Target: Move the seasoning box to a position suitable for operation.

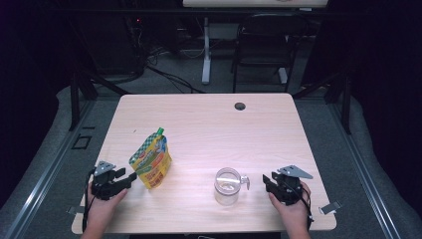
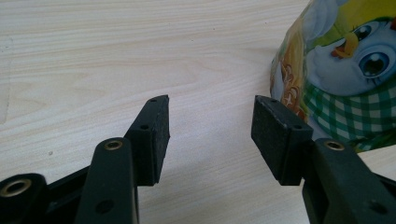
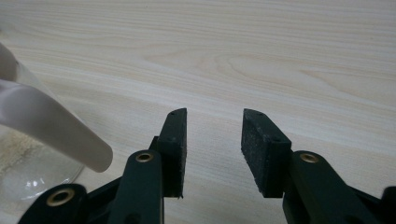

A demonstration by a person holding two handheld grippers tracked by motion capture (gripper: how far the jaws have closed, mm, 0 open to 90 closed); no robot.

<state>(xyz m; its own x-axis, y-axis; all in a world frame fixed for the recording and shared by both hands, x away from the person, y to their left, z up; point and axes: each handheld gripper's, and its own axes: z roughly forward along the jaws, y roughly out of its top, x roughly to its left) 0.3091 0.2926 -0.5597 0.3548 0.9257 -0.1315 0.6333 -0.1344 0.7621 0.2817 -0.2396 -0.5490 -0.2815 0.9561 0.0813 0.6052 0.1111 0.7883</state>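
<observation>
A colourful spouted pouch with a green cap stands on the wooden table, left of centre. My left gripper lies just left of it, open, with nothing between its jaws. In the left gripper view the pouch, printed with a cartoon character, rises just beyond the right jaw, and the left gripper shows bare wood in its gap. A clear glass jar with a white handle stands near the front. My right gripper rests open to its right. The jar sits left of the right gripper.
A round cable hole sits near the table's far edge. A black chair and a white table leg stand on the floor beyond. The table's middle and far half are bare wood.
</observation>
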